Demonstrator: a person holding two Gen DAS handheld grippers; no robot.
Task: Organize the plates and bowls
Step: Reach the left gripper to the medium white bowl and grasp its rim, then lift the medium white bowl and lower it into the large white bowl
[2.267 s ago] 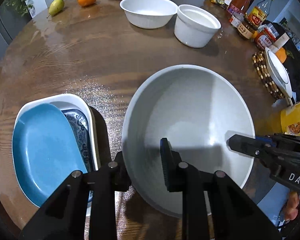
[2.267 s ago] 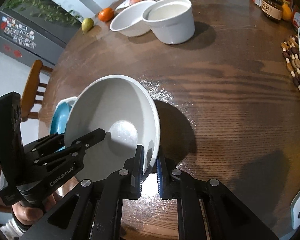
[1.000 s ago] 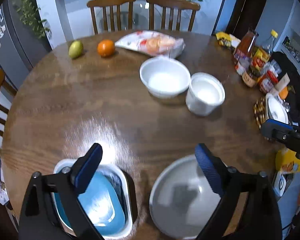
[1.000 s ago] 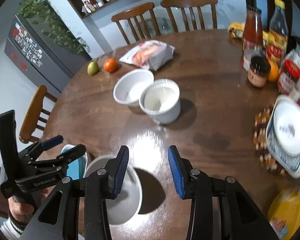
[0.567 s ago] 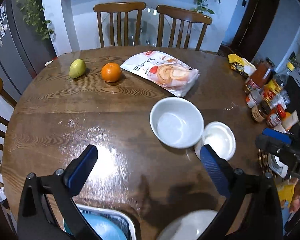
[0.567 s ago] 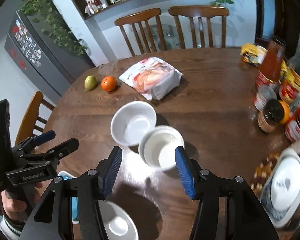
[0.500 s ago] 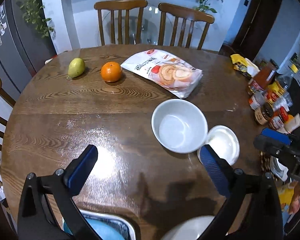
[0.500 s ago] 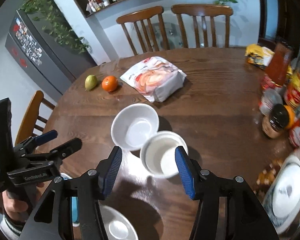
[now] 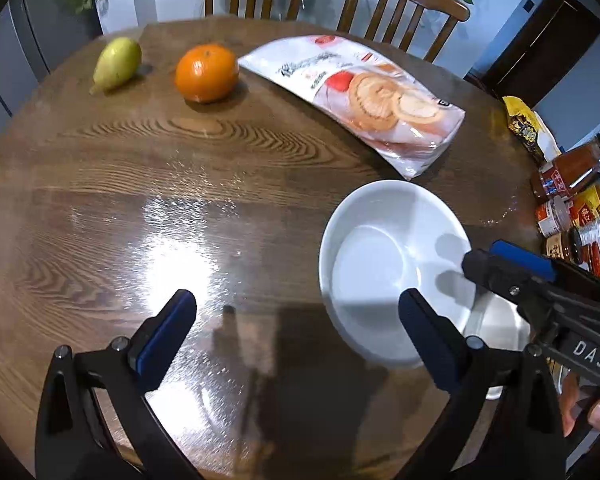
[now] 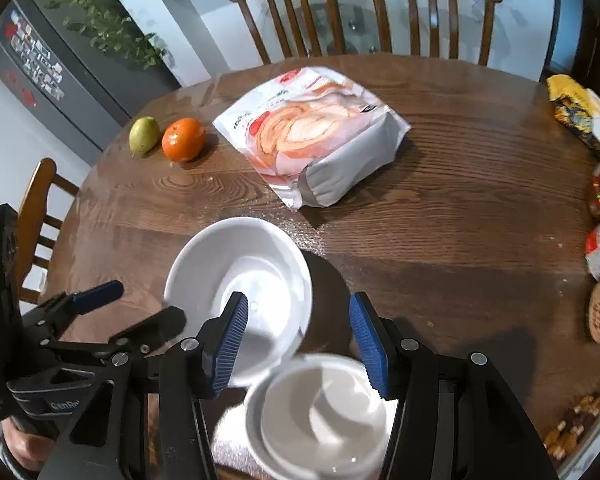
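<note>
Left gripper (image 9: 296, 328) wide open over bare table (image 9: 140, 184), right gripper (image 10: 296, 336) closing, empty, seemingly above bowl (image 10: 240, 276) rims.

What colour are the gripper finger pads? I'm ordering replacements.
Blue pads with a ribbed surface, on black fingers; clearest in the right wrist view.

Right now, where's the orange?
In the left wrist view the orange sits at the table's far left, between the pear and the snack bag.

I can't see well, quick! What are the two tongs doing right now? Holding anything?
Left tongs: wide open, holding nothing, over the table.
Right tongs: apart but closing, holding nothing, above the two white bowls.
</note>
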